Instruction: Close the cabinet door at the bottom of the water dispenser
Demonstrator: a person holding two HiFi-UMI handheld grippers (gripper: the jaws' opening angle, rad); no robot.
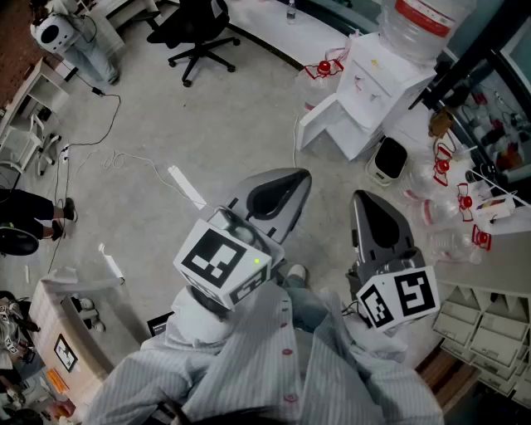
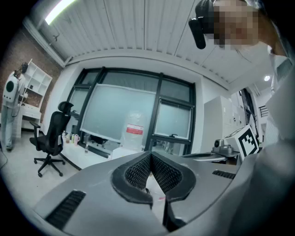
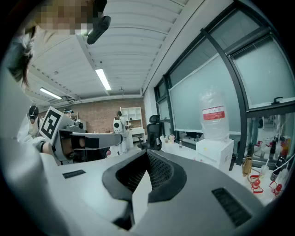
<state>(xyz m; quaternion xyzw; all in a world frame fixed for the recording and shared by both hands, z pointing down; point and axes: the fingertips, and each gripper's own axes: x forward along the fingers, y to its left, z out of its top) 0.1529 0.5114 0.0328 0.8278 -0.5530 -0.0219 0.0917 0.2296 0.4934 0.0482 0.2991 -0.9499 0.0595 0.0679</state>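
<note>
Cabinet door (image 1: 319, 123), upright, juts open leftward off water dispenser (image 1: 383, 79); left gripper (image 1: 300, 178) and right gripper (image 1: 362, 199) fingers closed, empty.

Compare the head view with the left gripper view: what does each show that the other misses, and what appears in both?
Only the head view: the dispenser's bottom cabinet door standing open, and a white power strip on the floor. Only the left gripper view: the ceiling light strip, and the left gripper seen along its jaws, shut with nothing between them. Both: the water bottle, the black office chair and the marker cube of the right gripper.
</note>
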